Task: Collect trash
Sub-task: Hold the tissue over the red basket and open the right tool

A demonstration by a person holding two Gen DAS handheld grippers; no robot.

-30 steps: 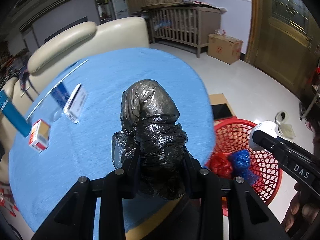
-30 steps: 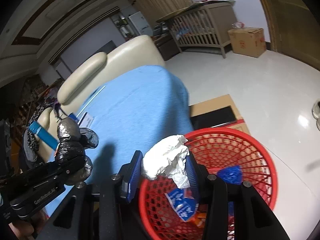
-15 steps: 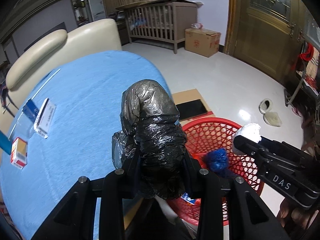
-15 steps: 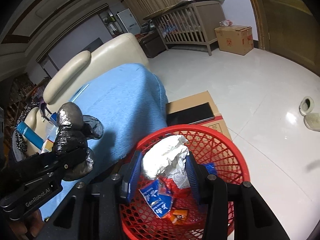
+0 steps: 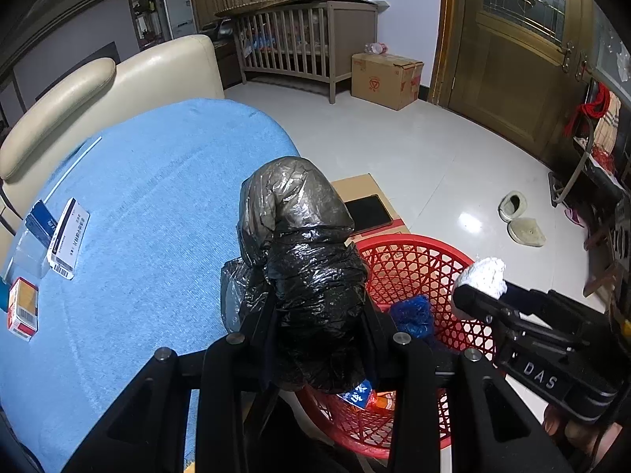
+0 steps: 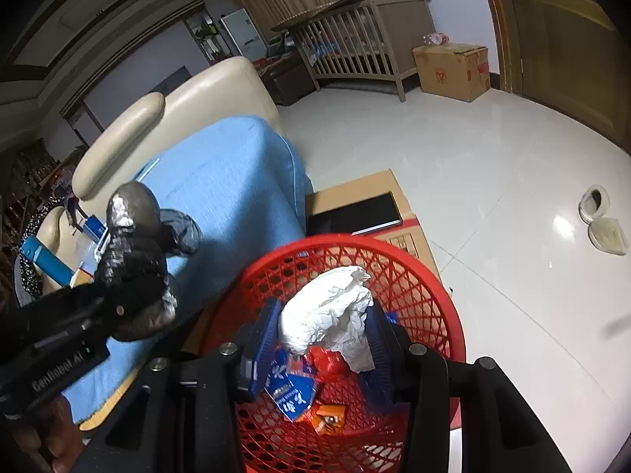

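Note:
A crumpled black plastic bag stands up between the fingers of my left gripper, which is shut on it at the blue table's right edge, beside the red mesh basket. In the right wrist view the same bag shows at the left. My right gripper is shut on a wad of white crumpled paper and hangs over the basket's rim. Blue, red and orange wrappers lie inside the basket. The paper wad is also visible in the left wrist view.
The blue-covered table carries a white medicine box and a red-and-white box. A cream sofa stands behind it. Flat cardboard with a black slab lies on the floor by the basket. Slippers lie further right.
Both grippers swung away from the table toward the basket with their loads. The basket now lies beneath the right gripper, and its contents have come into view. Both grips are unchanged.

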